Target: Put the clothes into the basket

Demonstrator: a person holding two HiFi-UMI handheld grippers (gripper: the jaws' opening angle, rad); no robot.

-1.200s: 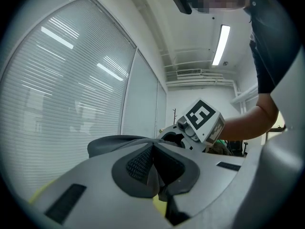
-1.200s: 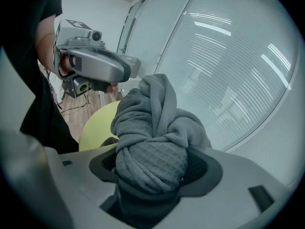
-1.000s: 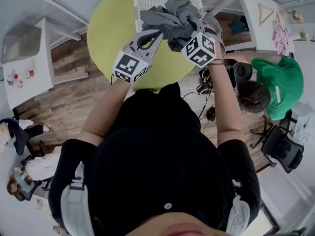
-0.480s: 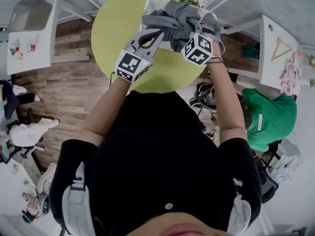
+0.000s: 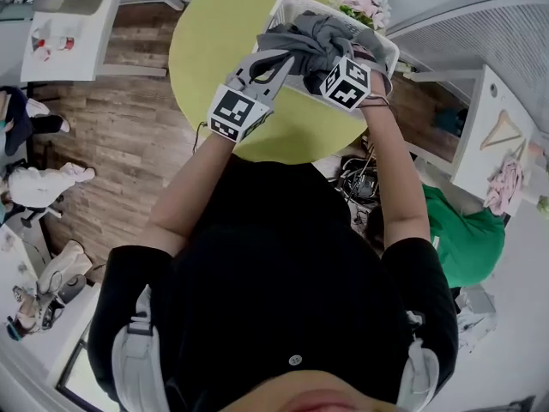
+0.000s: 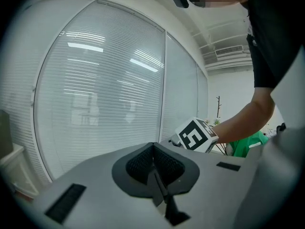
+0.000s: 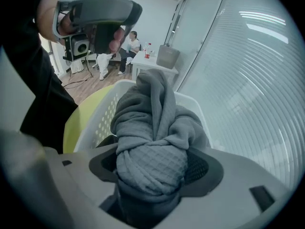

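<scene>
In the head view, the left gripper [image 5: 279, 58] was raised beside the white laundry basket [image 5: 287, 9], which stood on the round yellow-green surface [image 5: 210, 50] with pink flowers [image 5: 362, 5] just behind it. The right gripper [image 5: 324, 57] held a bunched grey garment [image 5: 309, 34] at the basket's mouth. In the left gripper view, the left gripper [image 6: 153, 146] had its jaws pressed together with nothing between them, facing the window blinds [image 6: 100, 89]. In the right gripper view, the right gripper [image 7: 151, 168] was clamped on the knotted garment [image 7: 152, 147], its jaws spread wide around the thick bundle, with the basket [image 7: 107, 116] directly beyond.
</scene>
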